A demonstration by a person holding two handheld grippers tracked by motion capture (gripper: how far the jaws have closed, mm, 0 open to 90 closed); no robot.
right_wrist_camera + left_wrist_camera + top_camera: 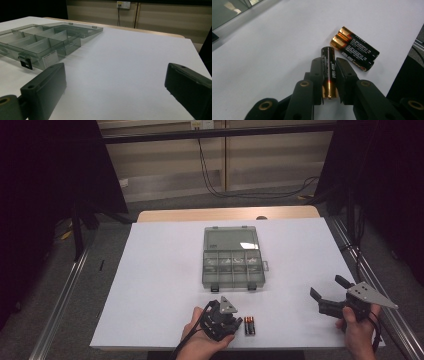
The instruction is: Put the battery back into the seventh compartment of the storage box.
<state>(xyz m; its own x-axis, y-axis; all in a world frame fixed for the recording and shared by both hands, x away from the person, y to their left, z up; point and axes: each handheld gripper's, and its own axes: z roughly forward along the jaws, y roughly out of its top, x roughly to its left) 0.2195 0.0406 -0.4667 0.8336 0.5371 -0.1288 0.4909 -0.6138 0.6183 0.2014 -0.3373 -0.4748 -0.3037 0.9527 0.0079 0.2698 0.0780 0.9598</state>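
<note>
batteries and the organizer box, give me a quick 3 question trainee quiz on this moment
1. True or false: the left claw has a battery between its jaws.
2. How many batteries lie loose on the white sheet beside that claw? A) one B) two C) four
3. Fill in: the lid of the organizer box is ____.

Key:
1. True; the pads press on its sides.
2. B; the pair lies side by side, touching.
3. Open, laid flat behind the compartments. The right claw is open with nothing between its jaws.
</note>
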